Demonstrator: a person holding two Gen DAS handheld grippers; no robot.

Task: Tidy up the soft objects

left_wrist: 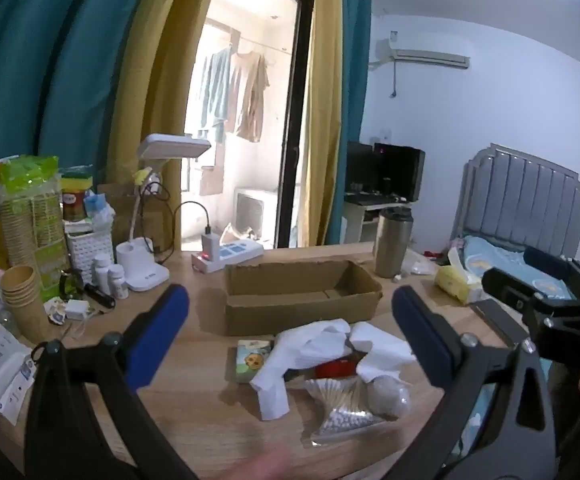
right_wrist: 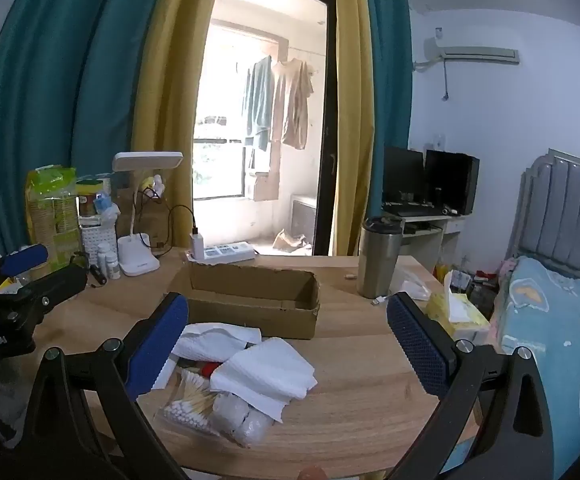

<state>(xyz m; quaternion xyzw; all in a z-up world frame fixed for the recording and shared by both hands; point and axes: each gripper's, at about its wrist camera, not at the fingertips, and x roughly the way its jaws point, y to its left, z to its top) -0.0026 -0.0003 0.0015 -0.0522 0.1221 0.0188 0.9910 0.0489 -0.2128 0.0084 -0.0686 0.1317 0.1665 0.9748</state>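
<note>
A pile of soft things lies on the wooden table in front of an open, empty cardboard box (left_wrist: 302, 296) (right_wrist: 250, 298): white paper towels (left_wrist: 314, 348) (right_wrist: 266, 372), a bag of cotton swabs (left_wrist: 342, 404) (right_wrist: 188, 400), a bag of cotton pads (right_wrist: 242, 416) and a small tissue pack (left_wrist: 252, 360). My left gripper (left_wrist: 290, 340) is open and empty, above the pile. My right gripper (right_wrist: 286, 352) is open and empty, over the towels. Each gripper shows at the edge of the other's view.
A steel tumbler (right_wrist: 380, 258) and a yellow tissue pack (right_wrist: 456, 312) stand at the right. A desk lamp (left_wrist: 146, 240), power strip (left_wrist: 230, 256), bottles and paper cups (left_wrist: 22, 300) crowd the left. A bed (right_wrist: 550, 320) lies beyond the right table edge.
</note>
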